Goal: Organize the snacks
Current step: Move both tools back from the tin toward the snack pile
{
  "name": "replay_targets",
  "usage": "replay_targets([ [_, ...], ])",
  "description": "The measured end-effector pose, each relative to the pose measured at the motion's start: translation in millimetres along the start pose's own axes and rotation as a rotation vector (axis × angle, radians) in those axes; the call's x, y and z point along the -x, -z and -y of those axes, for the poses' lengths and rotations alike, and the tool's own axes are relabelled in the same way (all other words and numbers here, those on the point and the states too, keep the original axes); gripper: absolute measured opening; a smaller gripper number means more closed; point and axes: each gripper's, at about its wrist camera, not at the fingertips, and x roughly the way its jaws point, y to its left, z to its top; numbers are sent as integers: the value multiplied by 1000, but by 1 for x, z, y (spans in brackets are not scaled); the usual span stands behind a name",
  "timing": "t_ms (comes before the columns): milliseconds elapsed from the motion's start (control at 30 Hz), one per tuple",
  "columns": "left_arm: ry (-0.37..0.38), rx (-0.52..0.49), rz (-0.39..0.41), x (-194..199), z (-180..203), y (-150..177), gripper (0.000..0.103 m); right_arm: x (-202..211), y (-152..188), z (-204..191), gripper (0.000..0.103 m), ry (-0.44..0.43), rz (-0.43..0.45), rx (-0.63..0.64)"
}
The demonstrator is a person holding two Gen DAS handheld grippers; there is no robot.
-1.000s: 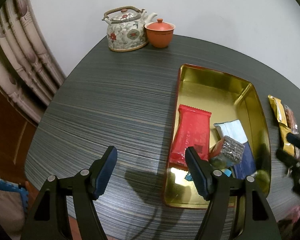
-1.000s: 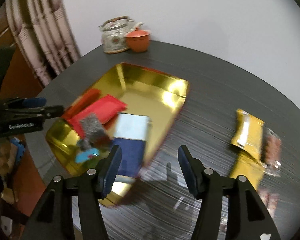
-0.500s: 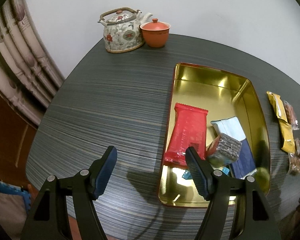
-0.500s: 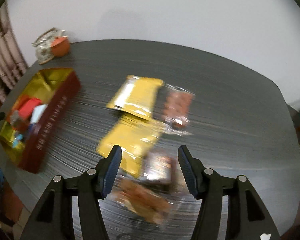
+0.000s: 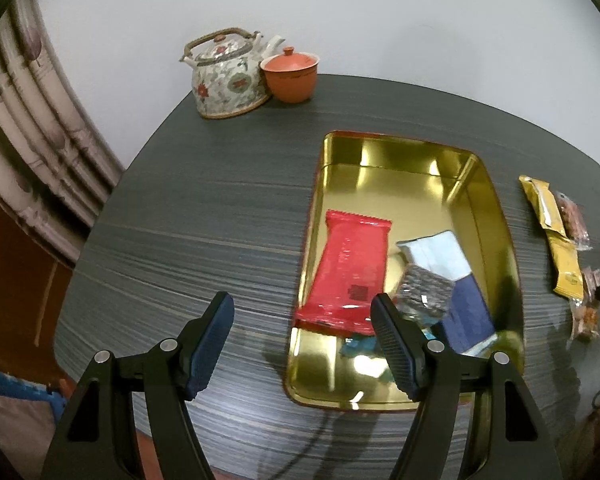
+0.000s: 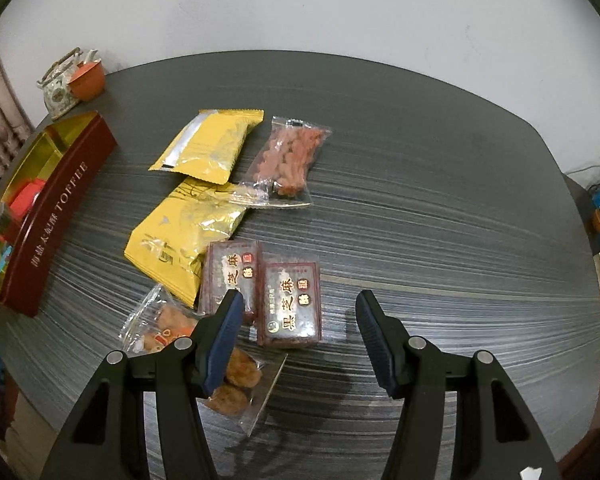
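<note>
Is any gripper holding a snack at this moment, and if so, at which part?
Nothing is held. The left gripper and the right gripper are both open, with no packet between their fingers.

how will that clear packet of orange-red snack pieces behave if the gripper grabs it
The clear packet looks like thin film around loose pieces, so it will probably flop and sag. Its glossy wrap may slip between the pads. It lies flat, so rolling seems unlikely, though hard pinching might crush the pieces.
</note>
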Motion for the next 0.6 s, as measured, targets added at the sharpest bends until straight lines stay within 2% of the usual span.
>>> replay_targets([
  [233, 49, -44, 15, 18, 34, 2, 72, -2, -2, 4, 56, -28, 6, -12],
  [600, 170, -175, -38, 20, 124, 13, 75, -4, 3, 15, 54, -54, 11, -35],
])
